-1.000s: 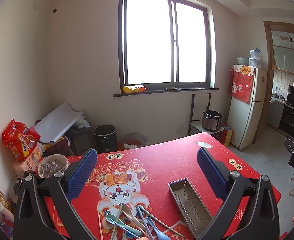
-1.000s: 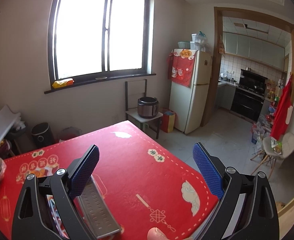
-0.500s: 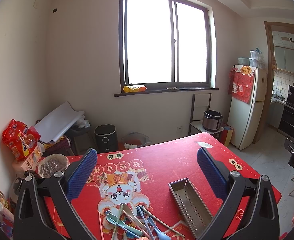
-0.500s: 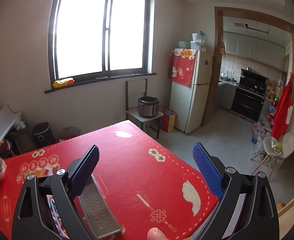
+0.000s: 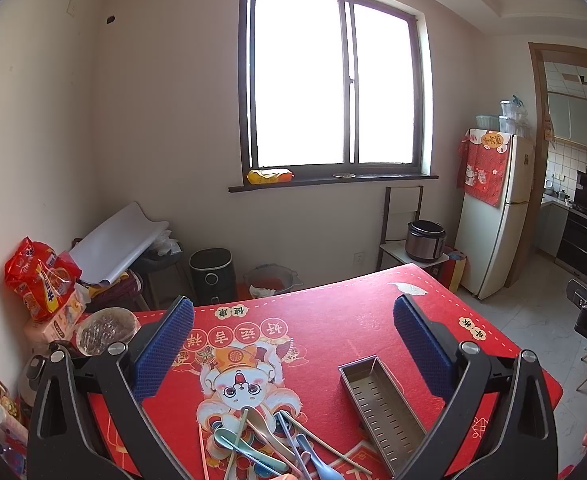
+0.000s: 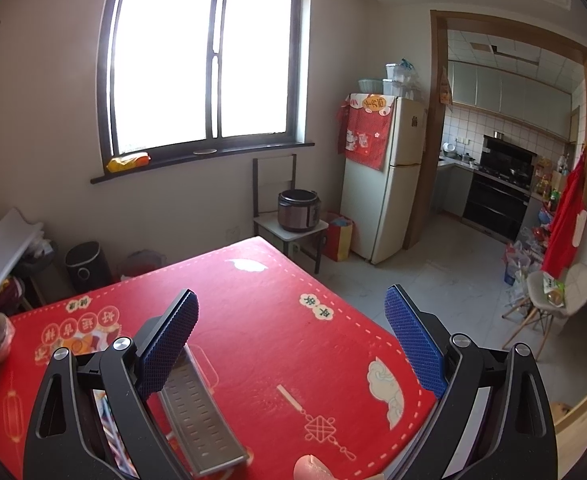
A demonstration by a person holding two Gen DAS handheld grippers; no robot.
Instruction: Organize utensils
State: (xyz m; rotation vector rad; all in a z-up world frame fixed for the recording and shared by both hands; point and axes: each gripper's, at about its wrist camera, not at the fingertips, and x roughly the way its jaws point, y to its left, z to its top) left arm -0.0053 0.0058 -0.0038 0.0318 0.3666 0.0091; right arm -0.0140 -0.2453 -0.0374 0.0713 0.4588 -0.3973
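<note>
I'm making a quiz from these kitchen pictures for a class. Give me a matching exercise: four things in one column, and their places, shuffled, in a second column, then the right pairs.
Things:
1. utensil pile
2. metal tray
3. rice cooker
4. yellow packet

Places:
A. on the windowsill
B. on the red tablecloth, right of the cartoon print, empty
C. on a small stand beside the fridge
D. on the cartoon print, at the table's near edge

Pairs: 1-D, 2-B, 3-C, 4-A
</note>
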